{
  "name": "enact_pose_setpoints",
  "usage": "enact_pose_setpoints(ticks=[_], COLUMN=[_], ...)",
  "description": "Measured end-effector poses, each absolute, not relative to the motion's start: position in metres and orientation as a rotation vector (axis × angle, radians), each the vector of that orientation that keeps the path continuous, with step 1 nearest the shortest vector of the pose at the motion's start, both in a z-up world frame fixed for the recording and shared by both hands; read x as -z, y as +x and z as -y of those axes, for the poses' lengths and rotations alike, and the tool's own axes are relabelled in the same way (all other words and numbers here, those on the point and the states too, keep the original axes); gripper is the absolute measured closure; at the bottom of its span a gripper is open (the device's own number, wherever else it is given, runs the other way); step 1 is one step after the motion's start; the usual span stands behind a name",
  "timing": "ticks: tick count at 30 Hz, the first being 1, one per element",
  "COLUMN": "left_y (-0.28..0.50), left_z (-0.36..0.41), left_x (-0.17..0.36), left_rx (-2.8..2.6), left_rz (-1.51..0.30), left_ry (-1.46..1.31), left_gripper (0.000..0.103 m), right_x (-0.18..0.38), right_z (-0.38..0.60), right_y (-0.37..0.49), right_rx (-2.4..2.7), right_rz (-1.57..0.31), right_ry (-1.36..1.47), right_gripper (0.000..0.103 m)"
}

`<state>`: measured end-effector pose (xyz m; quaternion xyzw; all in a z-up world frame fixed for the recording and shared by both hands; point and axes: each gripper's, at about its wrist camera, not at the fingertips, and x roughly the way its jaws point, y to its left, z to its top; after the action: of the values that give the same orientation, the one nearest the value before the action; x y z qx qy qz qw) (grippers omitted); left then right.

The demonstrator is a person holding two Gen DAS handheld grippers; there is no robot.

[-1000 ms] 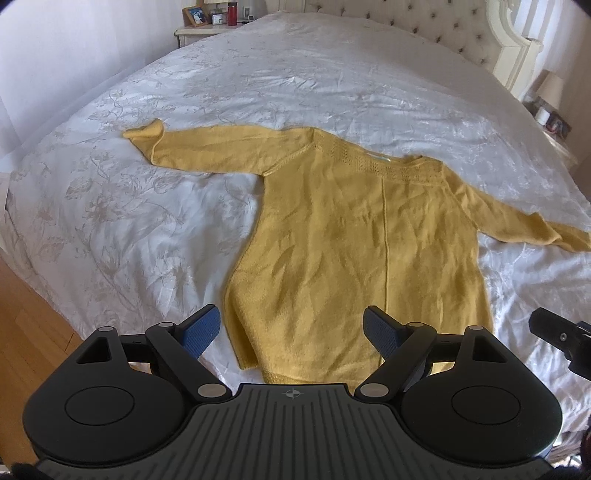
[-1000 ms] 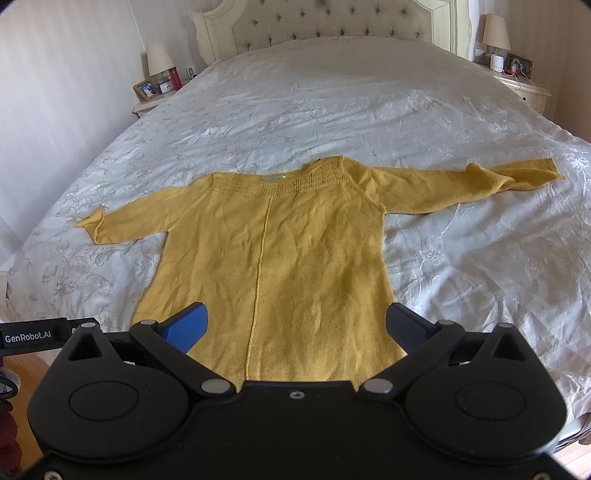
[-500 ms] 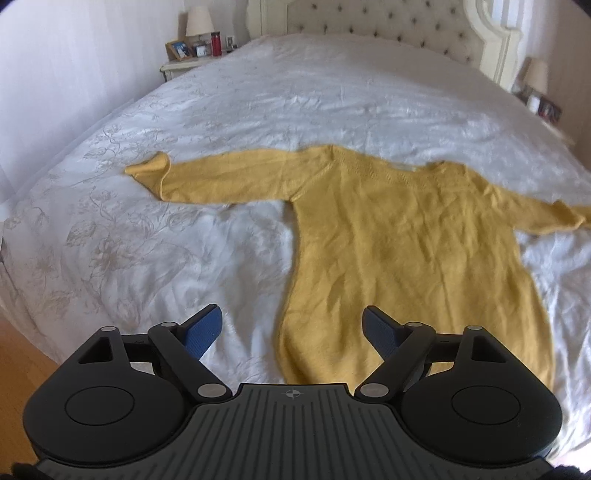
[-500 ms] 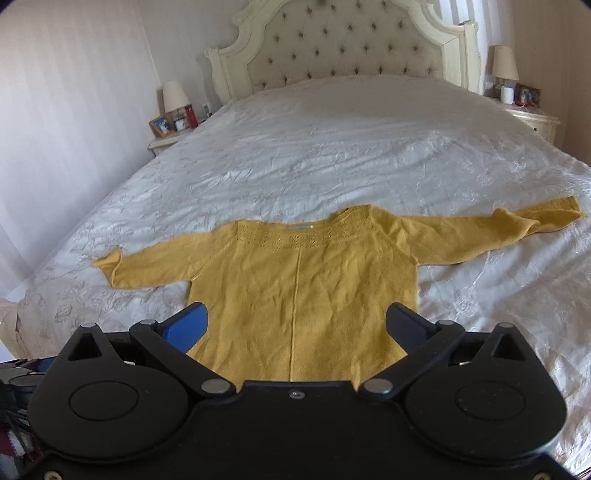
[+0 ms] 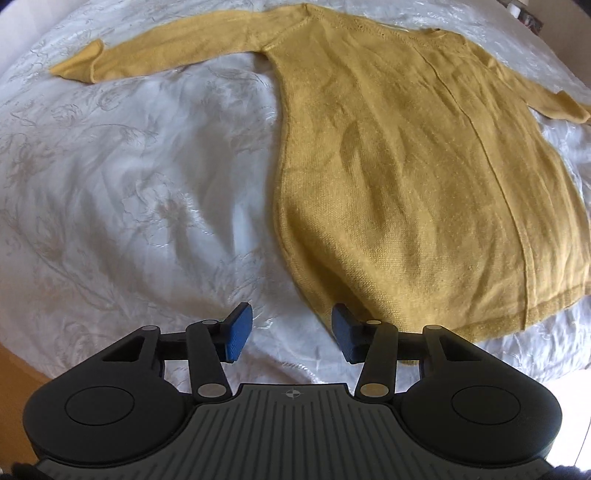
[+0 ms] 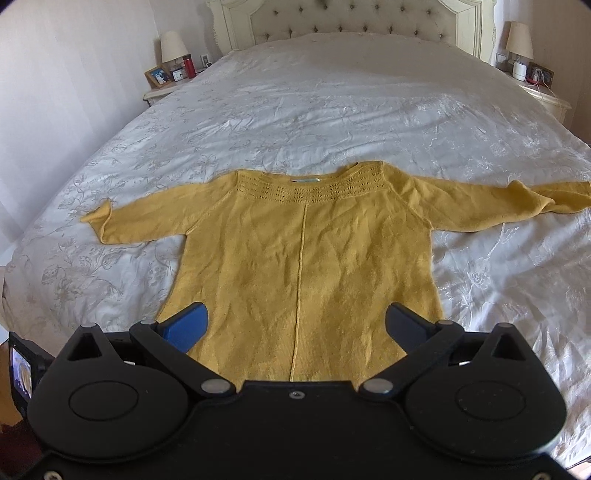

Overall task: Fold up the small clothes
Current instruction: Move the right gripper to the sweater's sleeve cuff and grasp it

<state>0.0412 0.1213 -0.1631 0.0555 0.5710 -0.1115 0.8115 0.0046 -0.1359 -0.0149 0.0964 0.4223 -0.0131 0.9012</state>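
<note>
A yellow knitted sweater lies flat on the white bedspread, both sleeves spread out sideways, neckline toward the headboard. In the left wrist view the sweater fills the right half, and its lower left hem corner lies just ahead of the blue pads. My left gripper hovers low over that corner with its jaws closing; only bedspread shows between the pads, and the right pad sits at the hem's edge. My right gripper stands wide open above the middle of the hem, holding nothing.
A tufted headboard stands at the far end. Nightstands with lamps flank the bed, left and right. The bed's near edge and wooden floor show at lower left. Part of the left device appears at the right view's left edge.
My left gripper dropped close to the sweater's lower left corner and its jaws narrowed. The right gripper drew back a little, so more of the bed shows, and stayed wide open.
</note>
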Motion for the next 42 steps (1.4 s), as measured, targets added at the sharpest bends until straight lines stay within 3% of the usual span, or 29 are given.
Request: enact_pose_setpoints(ticks=[4, 6, 7, 8, 17, 24, 25, 28, 33, 37, 42], left_y=[0.047, 0.050, 0.052, 0.053, 0.044, 0.069, 0.073, 0.088, 0.114, 0.130, 0.140], left_z=[-0.113, -0.114, -0.117, -0.121, -0.170, -0.174, -0.168, -0.140, -0.097, -0.065, -0.032], left_x=[0.174, 0.178, 0.179, 0.177, 0.145, 0.127, 0.122, 0.108, 0.087, 0.072, 0.066], left_rx=[0.267, 0.277, 0.274, 0.274, 0.269, 0.234, 0.247, 0.303, 0.364, 0.374, 0.344], left_rz=[-1.226, -1.230, -1.239, -1.242, -1.248, -1.206, -1.180, -1.116, -1.052, -1.009, -1.002], left_ry=[0.117, 0.087, 0.064, 0.044, 0.078, 0.109, 0.120, 0.131, 0.081, 0.023, 0.000], left_gripper=[0.058, 0.076, 0.093, 0.096, 0.097, 0.096, 0.093, 0.073, 0.072, 0.059, 0.054], right_x=[0.019, 0.020, 0.020, 0.020, 0.031, 0.040, 0.040, 0.037, 0.030, 0.026, 0.032], right_z=[0.137, 0.136, 0.134, 0.134, 0.135, 0.130, 0.130, 0.133, 0.152, 0.181, 0.244], right_y=[0.007, 0.008, 0.008, 0.009, 0.019, 0.029, 0.029, 0.029, 0.035, 0.044, 0.055], right_rx=[0.052, 0.060, 0.065, 0.069, 0.117, 0.137, 0.143, 0.165, 0.204, 0.240, 0.295], right_rz=[-0.895, -0.901, -0.905, -0.906, -0.937, -0.954, -0.950, -0.938, -0.913, -0.888, -0.871], right_ry=[0.228, 0.227, 0.223, 0.222, 0.259, 0.269, 0.269, 0.273, 0.248, 0.212, 0.227], right_gripper=[0.001, 0.001, 0.001, 0.001, 0.001, 0.001, 0.001, 0.001, 0.001, 0.001, 0.001])
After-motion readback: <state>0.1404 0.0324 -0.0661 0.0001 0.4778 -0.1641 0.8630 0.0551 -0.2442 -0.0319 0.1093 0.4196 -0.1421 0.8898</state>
